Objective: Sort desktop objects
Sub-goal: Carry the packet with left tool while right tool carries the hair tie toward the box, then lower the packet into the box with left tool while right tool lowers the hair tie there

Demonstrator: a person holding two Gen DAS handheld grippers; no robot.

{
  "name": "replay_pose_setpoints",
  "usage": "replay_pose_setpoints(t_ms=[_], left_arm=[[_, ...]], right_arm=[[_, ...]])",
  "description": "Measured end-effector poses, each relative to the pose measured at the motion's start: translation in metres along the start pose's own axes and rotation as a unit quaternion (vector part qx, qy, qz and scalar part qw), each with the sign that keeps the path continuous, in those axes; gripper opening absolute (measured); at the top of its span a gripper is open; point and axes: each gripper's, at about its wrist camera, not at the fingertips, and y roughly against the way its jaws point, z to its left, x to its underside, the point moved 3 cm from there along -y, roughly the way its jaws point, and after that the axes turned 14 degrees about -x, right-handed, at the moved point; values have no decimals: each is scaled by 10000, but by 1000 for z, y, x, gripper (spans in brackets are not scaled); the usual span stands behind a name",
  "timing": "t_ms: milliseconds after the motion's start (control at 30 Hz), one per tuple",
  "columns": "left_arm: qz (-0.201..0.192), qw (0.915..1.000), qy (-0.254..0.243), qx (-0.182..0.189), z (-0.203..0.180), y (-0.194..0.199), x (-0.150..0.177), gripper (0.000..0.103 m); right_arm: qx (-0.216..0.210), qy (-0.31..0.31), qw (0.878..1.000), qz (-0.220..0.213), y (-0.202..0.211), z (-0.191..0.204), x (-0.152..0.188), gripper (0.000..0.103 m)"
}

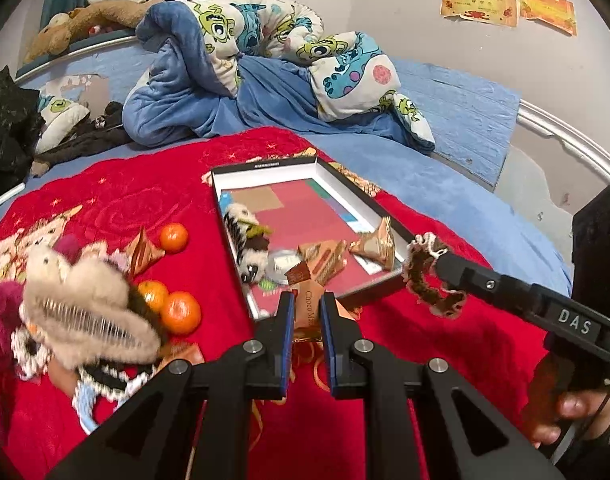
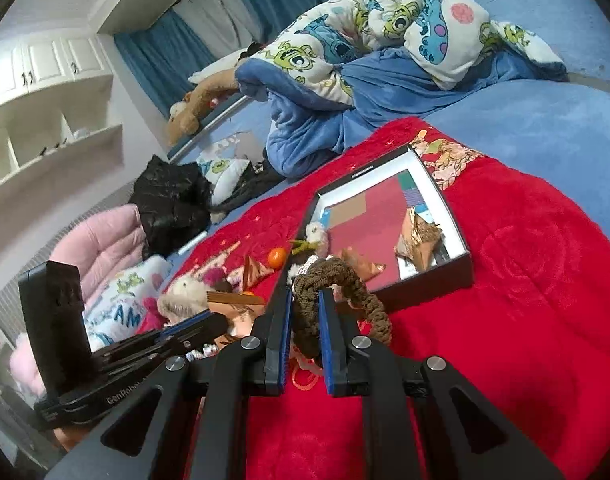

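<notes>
Transport step under way; left gripper (image 1: 308,312) clamps chocolate wrapper (image 1: 309,307) at lower centre; right gripper (image 2: 306,308) clamps brown scrunchie (image 2: 345,284); next move: carry both over box (image 1: 265,165), then release.

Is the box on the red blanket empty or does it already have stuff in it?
Not empty. The open box holds gold snack packets and fuzzy hair accessories, with bare floor left at its far end.
</notes>
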Motion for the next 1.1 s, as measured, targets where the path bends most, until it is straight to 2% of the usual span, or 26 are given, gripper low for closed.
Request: replay_pose_setpoints(t_ms=[400, 700, 933, 1100], left_arm=[[-11, 10000, -31, -63, -18, -57, -32, 14], [98, 9997, -46, -219, -15, -85, -24, 14], [152, 9991, -55, -380, -11, -96, -17, 14], [252, 9989, 63, -380, -6, -103, -14, 14]], right_arm=[[3, -486, 9985, -260, -34, -41, -34, 14], [-122, -630, 9979, -66, -63, -49, -36, 14], [290, -717, 9968, 201, -83, -54, -28, 14], [492, -674, 9962, 240, -84, -59, -25, 14]])
